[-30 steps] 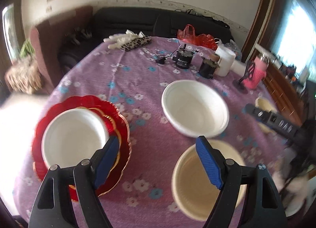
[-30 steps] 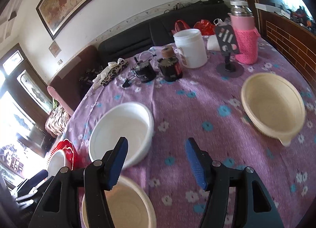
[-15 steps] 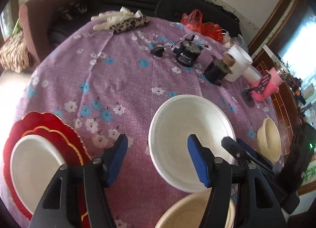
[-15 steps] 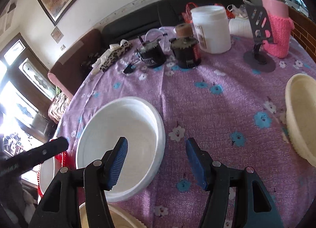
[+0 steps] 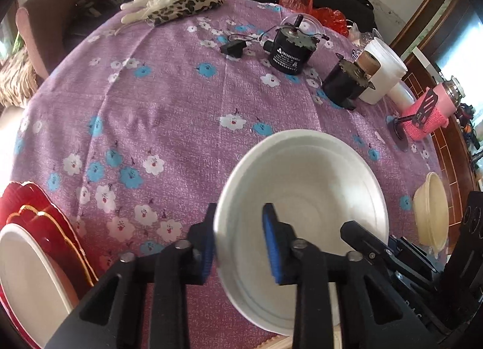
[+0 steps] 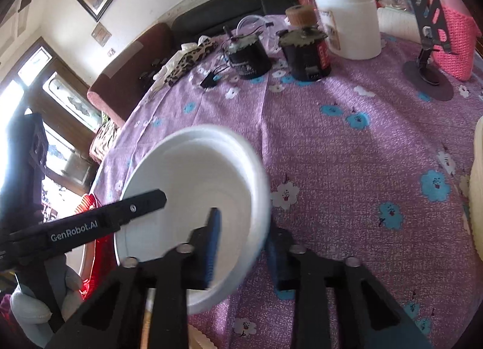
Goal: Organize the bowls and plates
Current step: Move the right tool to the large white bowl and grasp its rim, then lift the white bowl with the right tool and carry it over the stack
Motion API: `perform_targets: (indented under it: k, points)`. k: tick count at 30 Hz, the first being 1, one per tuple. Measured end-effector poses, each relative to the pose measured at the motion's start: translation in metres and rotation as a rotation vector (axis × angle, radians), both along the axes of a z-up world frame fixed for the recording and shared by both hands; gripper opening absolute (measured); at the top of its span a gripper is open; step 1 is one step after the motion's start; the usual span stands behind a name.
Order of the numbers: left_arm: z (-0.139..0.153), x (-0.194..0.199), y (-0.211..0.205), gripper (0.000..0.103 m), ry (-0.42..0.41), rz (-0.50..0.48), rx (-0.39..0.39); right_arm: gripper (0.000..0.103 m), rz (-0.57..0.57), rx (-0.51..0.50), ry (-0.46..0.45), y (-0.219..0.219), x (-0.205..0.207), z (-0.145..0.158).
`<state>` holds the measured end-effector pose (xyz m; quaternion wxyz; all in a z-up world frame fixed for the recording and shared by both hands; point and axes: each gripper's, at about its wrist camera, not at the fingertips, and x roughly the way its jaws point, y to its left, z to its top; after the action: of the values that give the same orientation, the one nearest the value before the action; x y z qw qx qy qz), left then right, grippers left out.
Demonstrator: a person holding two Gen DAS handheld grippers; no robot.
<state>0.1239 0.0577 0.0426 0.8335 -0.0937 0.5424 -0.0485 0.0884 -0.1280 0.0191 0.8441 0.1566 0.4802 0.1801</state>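
Note:
A large white bowl [image 5: 305, 189] sits on the purple flowered tablecloth; it also shows in the right wrist view [image 6: 199, 180]. My left gripper [image 5: 240, 240] straddles its left rim, one blue pad outside, one inside, jaws narrowed around the wall. My right gripper [image 6: 241, 246] straddles its right rim the same way. Red plates with a white plate on top [image 5: 33, 258] lie at the left edge. A cream bowl [image 5: 430, 213] sits at the right, its rim also in the right wrist view [image 6: 477, 192].
At the back stand two black motors [image 5: 289, 50] [image 5: 344, 80], a white tub [image 6: 347, 17], a pink-sleeved flask [image 5: 428, 113], a phone stand [image 6: 428, 47], a leopard cloth [image 5: 181, 8]. A sofa lies behind.
Both grippers moved forward onto the white bowl and their jaws narrowed over its opposite rims. The bowl now looks blurred in the right wrist view.

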Motion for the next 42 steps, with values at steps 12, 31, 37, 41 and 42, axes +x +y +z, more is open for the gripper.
perform_targets:
  k: [12,31,37,41,42]
  points:
    - [0.027,-0.029,0.001,0.020,-0.091,-0.003,0.039,0.019,-0.008,-0.025,-0.119,0.002,-0.015,0.024]
    - [0.110,-0.145,0.049,0.021,-0.346,0.104,0.073,0.019,0.096,-0.032,-0.338,0.052,-0.087,0.095]
    - [0.114,-0.192,0.094,0.021,-0.415,0.211,0.052,0.019,0.166,-0.054,-0.336,0.096,-0.113,0.103]
    - [0.101,-0.204,0.120,0.026,-0.387,0.281,0.044,0.020,0.215,-0.100,-0.338,0.134,-0.128,0.106]
    - [0.099,-0.206,0.127,0.026,-0.379,0.295,0.036,0.020,0.222,-0.112,-0.336,0.142,-0.130,0.105]
